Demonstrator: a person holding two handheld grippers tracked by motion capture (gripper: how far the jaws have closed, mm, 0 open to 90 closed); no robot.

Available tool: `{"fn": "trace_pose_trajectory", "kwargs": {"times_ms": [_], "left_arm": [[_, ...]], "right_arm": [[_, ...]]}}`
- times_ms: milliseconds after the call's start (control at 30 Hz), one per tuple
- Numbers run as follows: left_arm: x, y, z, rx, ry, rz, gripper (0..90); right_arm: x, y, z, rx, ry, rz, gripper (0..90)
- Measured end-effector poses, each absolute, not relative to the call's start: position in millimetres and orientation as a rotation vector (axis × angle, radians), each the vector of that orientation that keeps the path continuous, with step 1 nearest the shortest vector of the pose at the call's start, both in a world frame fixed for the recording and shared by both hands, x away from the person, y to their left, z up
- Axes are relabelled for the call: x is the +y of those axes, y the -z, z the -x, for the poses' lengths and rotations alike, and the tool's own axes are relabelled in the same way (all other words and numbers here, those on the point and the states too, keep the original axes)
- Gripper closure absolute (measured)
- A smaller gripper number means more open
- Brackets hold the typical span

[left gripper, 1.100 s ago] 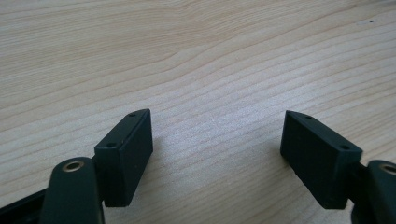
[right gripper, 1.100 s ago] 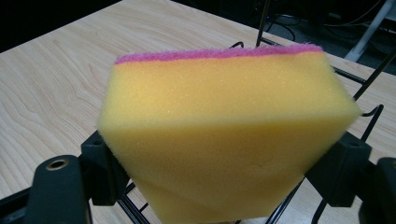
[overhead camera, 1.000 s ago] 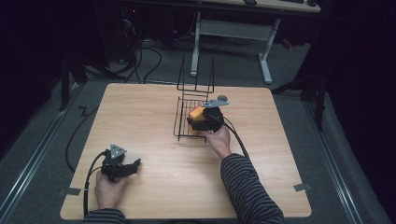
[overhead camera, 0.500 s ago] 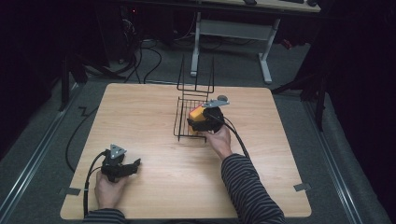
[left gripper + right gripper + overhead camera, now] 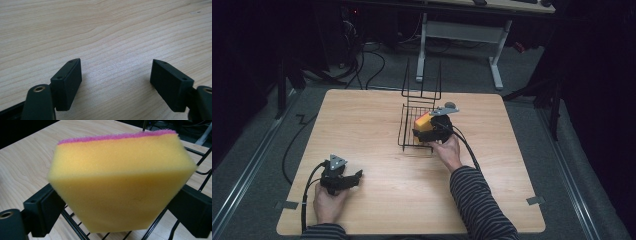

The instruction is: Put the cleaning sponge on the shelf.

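Note:
A yellow sponge (image 5: 423, 121) with a pink scouring face stands on edge in a black wire rack (image 5: 406, 135) at the table's middle. My right gripper (image 5: 421, 131) reaches into the rack from the right. In the right gripper view the sponge (image 5: 120, 187) sits uncompressed between the spread pads (image 5: 47, 207), its sides just meeting them. These jaws have just been opening around it, and the rack's wires (image 5: 75, 227) run right under it. My left gripper (image 5: 356, 176) rests open on the wood near the front left. Bare tabletop lies between its pads (image 5: 67, 82).
The rack has tall upright prongs (image 5: 422, 82) at its far side. The wooden table (image 5: 362, 120) stretches wide to the left and right of the rack. Cables trail from both grippers, and a desk frame (image 5: 462, 35) stands on the floor beyond.
Neither hand has shifted. The sponge stays in the rack at the right gripper's jaws.

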State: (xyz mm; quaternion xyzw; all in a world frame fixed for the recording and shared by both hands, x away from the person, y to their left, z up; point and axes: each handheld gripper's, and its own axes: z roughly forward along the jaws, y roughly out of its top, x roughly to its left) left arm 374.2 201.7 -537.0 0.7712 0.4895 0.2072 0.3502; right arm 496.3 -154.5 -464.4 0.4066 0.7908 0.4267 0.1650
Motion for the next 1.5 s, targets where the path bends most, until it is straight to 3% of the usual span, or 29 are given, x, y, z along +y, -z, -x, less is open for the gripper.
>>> {"fn": "trace_pose_trajectory", "kwargs": {"times_ms": [967, 1500], "left_arm": [[201.2, 536.9, -374.5, 1.265, -0.54, -2.004, 25.9], [201.1, 537.0, -374.6, 1.265, -0.54, -2.004, 25.9]], "right_arm": [[-187.6, 451.3, -468.2, 2.236, -1.242, -1.137, 1.4], [-221.3, 439.6, -437.7, 2.191, -1.304, -1.131, 7.1]]}}
